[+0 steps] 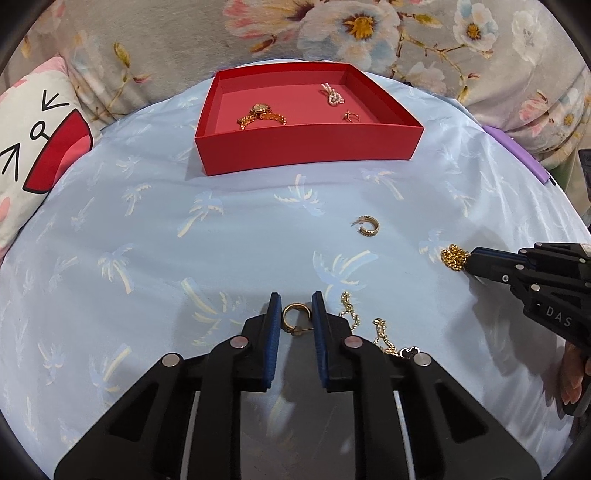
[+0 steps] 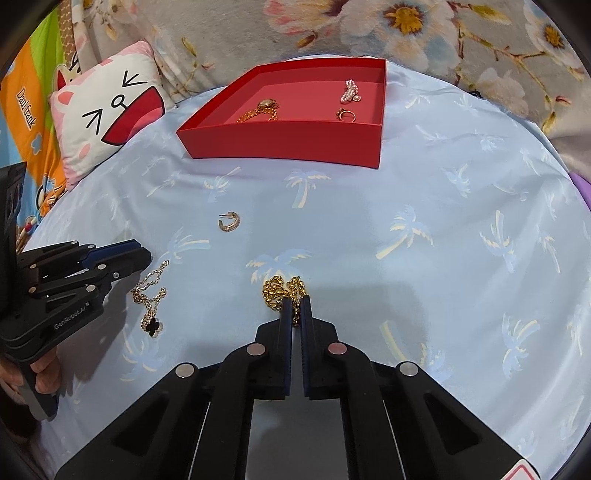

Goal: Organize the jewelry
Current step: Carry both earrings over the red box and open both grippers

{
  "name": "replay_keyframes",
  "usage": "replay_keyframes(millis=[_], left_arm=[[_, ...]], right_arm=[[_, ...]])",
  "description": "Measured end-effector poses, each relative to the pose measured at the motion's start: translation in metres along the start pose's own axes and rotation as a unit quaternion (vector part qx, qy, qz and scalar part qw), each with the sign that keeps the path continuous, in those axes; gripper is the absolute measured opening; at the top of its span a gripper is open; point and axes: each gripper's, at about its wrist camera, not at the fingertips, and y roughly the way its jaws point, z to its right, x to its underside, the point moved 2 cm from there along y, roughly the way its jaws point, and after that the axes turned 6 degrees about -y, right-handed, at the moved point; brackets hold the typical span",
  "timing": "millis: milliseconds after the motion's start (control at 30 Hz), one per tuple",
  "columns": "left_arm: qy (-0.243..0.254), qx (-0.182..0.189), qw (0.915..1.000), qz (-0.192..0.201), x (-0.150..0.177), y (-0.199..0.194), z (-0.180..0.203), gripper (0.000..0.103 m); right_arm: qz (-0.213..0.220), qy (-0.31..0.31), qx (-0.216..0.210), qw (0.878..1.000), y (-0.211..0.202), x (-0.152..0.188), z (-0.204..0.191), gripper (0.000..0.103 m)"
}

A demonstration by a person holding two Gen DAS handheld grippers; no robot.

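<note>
A red tray (image 1: 306,149) (image 2: 288,142) at the far side of the blue cloth holds a gold watch (image 1: 261,113), a pearl piece (image 1: 332,94) and a ring (image 1: 351,116). My left gripper (image 1: 296,314) has its jaws on both sides of a gold hoop earring (image 1: 293,318), touching its post. My right gripper (image 2: 294,306) is shut on a bunched gold chain (image 2: 280,290), also seen in the left wrist view (image 1: 454,257). A second hoop earring (image 1: 367,226) (image 2: 229,221) lies loose mid-cloth. A clover-pendant necklace (image 2: 149,299) (image 1: 380,330) lies beside my left gripper.
A cartoon-face pillow (image 1: 33,147) (image 2: 107,107) lies at the left edge. A floral blanket (image 1: 369,33) is bunched behind the tray. A purple object (image 1: 513,147) sits at the right edge of the cloth.
</note>
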Motion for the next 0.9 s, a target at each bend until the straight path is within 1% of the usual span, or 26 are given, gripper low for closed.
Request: replay_keyframes(millis=[167, 333, 400, 533, 633, 667, 733, 900], left_arm=[[-0.023, 0.024, 0.9994, 0.005, -0.007, -0.012, -0.006, 0.016], [-0.034, 0.041, 0.9983, 0.024, -0.032, -0.032, -0.015, 0.016], [-0.031, 0.041, 0.9981, 0.033, -0.045, -0.037, -0.017, 0.016], [-0.03, 0.041, 0.997, 0.059, -0.081, -0.05, -0.024, 0.016], [-0.017, 0.022, 0.9961, 0.084, -0.106, -0.054, -0.023, 0.016], [-0.015, 0.015, 0.9958, 0.09, -0.114, -0.053, -0.023, 0.016], [-0.013, 0.013, 0.9954, 0.094, -0.134, -0.048, -0.021, 0.016], [-0.011, 0.004, 0.9945, 0.104, -0.184, -0.03, -0.019, 0.016]], right_arm=[[0.012, 0.006, -0.005, 1.0, -0.008, -0.004, 0.002, 0.003], [0.038, 0.006, -0.012, 0.999, -0.029, -0.023, 0.008, 0.003], [0.052, 0.005, -0.015, 0.999, -0.039, -0.038, 0.013, 0.003], [0.081, -0.001, -0.008, 0.997, -0.053, -0.069, 0.022, 0.003], [0.097, -0.011, -0.002, 0.995, -0.06, -0.094, 0.024, 0.003], [0.103, -0.016, 0.003, 0.995, -0.062, -0.106, 0.025, 0.003], [0.111, -0.021, 0.008, 0.994, -0.061, -0.125, 0.029, 0.003], [0.123, -0.01, -0.005, 0.992, -0.053, -0.185, 0.04, 0.003]])
